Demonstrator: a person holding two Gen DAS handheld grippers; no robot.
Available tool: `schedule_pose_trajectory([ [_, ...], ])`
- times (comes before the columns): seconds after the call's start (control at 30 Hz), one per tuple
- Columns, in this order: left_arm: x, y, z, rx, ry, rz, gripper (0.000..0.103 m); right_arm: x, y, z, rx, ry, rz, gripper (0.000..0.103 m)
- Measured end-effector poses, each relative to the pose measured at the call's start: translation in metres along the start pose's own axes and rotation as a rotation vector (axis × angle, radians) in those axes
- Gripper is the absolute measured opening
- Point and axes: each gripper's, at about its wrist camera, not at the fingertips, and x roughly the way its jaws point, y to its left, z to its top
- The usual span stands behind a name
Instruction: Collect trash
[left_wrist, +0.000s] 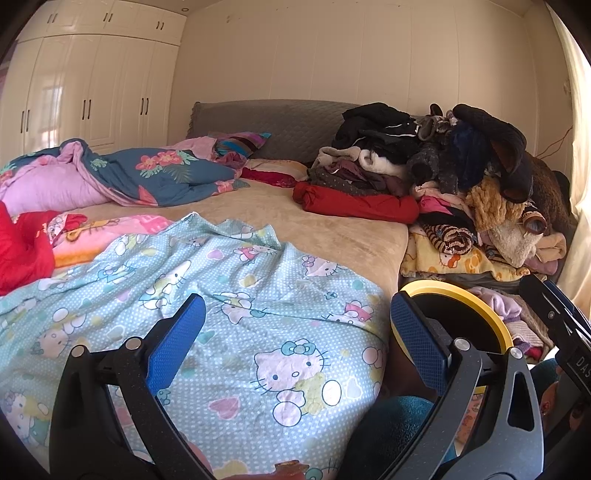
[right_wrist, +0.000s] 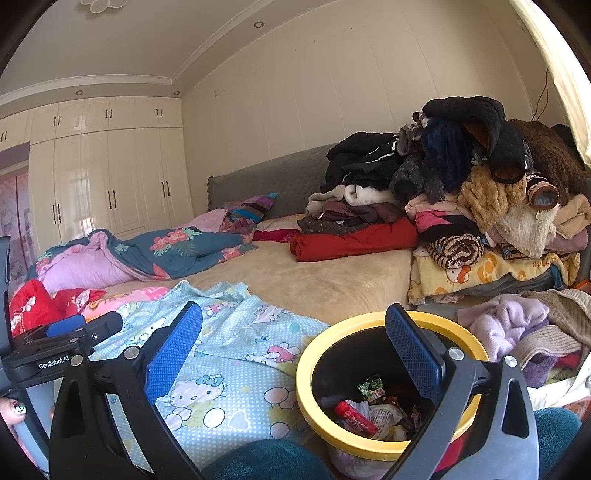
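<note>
1. The left gripper (left_wrist: 295, 343) is seen with its two blue-padded fingers (left_wrist: 173, 339) spread wide; nothing is held between them.
2. The right gripper (right_wrist: 295, 347) is likewise spread wide and empty, its right finger pad (right_wrist: 413, 354) standing in front of the bin's mouth.
3. Just below and between the right gripper's fingers, toward its right finger, a yellow-rimmed black trash bin (right_wrist: 314, 369) is seen beside the bed. Trash is seen inside it: a red tube-shaped wrapper (right_wrist: 354, 417), a green printed packet (right_wrist: 371, 386) and crumpled white wrappers (right_wrist: 384, 415).
4. In the left wrist view the same bin's rim (left_wrist: 491, 314) is partly hidden behind the left gripper's right finger.
5. Under and ahead of both grippers a light blue Hello Kitty sheet (left_wrist: 258, 314) is spread over the near end of the bed.
6. Further ahead, a beige mattress cover (left_wrist: 314, 218) is exposed.
7. To the far left, a blue floral quilt (left_wrist: 166, 173) is bunched up, with red fabric (left_wrist: 22, 247) nearer.
8. To the far right, a tall pile of clothes (left_wrist: 461, 173) is heaped against the grey headboard (left_wrist: 277, 125).
9. Beyond, to the left, cream wardrobe doors (left_wrist: 92, 92) are seen.
</note>
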Motion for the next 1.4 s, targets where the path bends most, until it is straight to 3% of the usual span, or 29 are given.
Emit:
schedule_pose_trajectory([
  [1.07,0.005,0.004,0.001,-0.01,0.018,0.019,0.092,0.003,0.007,-0.001,-0.009,0.021,0.006,0.097],
  [1.2,0.009,0.011,0.002,-0.001,0.026,0.052,0.092,0.008,0.013,0.001,-0.018,0.041,0.032,0.097],
  [1.27,0.01,0.032,0.008,-0.041,0.02,0.105,0.092,0.018,0.025,0.004,-0.031,0.069,0.075,0.097],
  [1.4,0.011,0.116,0.017,-0.17,0.044,0.269,0.092,0.052,0.085,0.008,-0.099,0.174,0.219,0.097],
])
